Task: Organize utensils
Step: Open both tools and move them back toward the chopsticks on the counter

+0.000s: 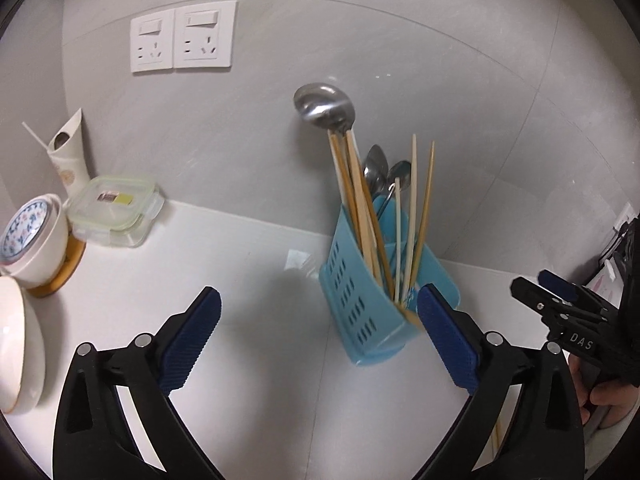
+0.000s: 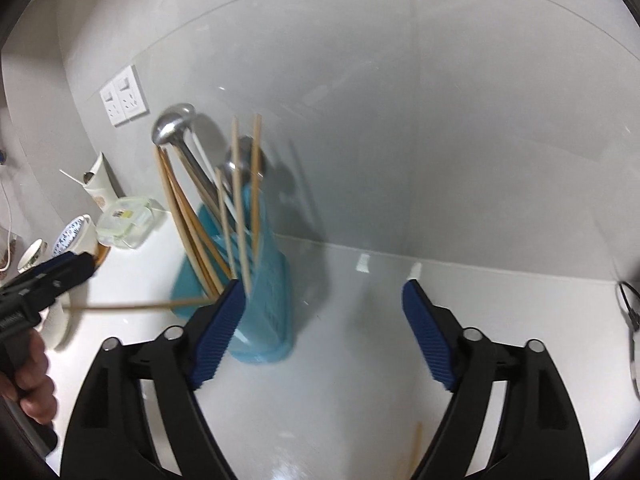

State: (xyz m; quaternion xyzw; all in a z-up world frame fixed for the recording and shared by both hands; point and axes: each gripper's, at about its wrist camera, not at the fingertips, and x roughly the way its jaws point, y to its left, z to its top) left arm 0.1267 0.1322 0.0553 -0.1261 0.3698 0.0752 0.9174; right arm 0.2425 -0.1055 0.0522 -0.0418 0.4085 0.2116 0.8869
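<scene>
the blue holder (image 1: pixel 362 300) stands on the white desk (image 1: pixel 256 264) close to the grey wall, and it is my landmark. inside it stand a steel ladle (image 1: pixel 324 108), two spoons (image 1: pixel 384 172) and a bunch of chopsticks (image 1: pixel 412 216), all leaning loosely. one more chopstick (image 2: pixel 140 305) seems to lie on the desk just left of the holder, and another tip (image 2: pixel 416 446) shows nearer to me than the holder, low between my right fingers.

my left hand-held gripper (image 1: pixel 320 340) is wide open and empty, its right finger just beside the holder's front corner. my right hand-held gripper (image 2: pixel 320 328) is also wide open and holds nothing, its left finger in front of the holder's base.

i judge the chopsticks light, stiff, thin and smooth, so they may roll or pivot; i would pinch one near its middle, across its width. the holder looks like light plastic and could tip if bumped.

far left of the holder sit a clip-lid box (image 1: pixel 114 210), a patterned cup (image 1: pixel 34 236) and a white bowl (image 1: pixel 18 344).
</scene>
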